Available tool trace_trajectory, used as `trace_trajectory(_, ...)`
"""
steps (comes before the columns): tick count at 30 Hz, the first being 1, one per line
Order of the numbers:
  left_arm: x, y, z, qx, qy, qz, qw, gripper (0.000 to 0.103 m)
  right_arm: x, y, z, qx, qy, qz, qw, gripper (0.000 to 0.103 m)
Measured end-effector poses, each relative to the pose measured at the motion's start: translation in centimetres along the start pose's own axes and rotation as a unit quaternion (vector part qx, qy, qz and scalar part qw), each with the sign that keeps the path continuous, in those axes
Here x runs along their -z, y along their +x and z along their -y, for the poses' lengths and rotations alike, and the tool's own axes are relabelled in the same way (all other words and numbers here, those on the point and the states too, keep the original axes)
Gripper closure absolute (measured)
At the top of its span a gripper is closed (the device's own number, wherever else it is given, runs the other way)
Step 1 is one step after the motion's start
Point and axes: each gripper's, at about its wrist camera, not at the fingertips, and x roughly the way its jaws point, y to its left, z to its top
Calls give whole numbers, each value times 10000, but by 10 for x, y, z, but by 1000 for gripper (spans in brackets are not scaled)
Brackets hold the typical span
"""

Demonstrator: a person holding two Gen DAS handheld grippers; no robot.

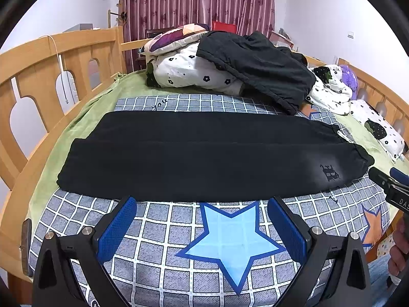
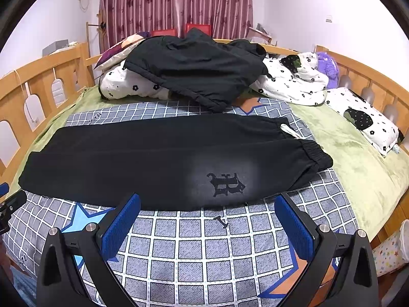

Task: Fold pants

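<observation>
On the checked grey bed cover [image 1: 158,232], long black cotton pants [image 1: 204,156] lay flat; I held my left tool [image 1: 202,227] and right tool [image 2: 207,225] released, near them.

My right gripper [image 1: 391,186] is cut by the edge of the left wrist view; only one dark finger and a blue tip show, so its jaw gap cannot be read there. My hand [image 1: 398,253] behind it is also cropped. In the right wrist view, my left gripper [image 2: 6,204] shows only as a sliver at the frame edge. The black jacket [image 2: 194,71] hides much of the floral quilt [image 2: 127,84] beneath. The far leg of the pants [image 2: 153,153] merges into the near one; their seam is indistinct. The white drawstring [image 2: 290,130] is partly tucked from sight.
</observation>
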Motion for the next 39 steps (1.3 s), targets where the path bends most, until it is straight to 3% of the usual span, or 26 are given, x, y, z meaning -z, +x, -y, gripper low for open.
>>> trace_trajectory(39, 1, -5, -7, 76, -135, 20, 9999, 0, 1, 0, -1, 20, -42, 26, 10000, 0)
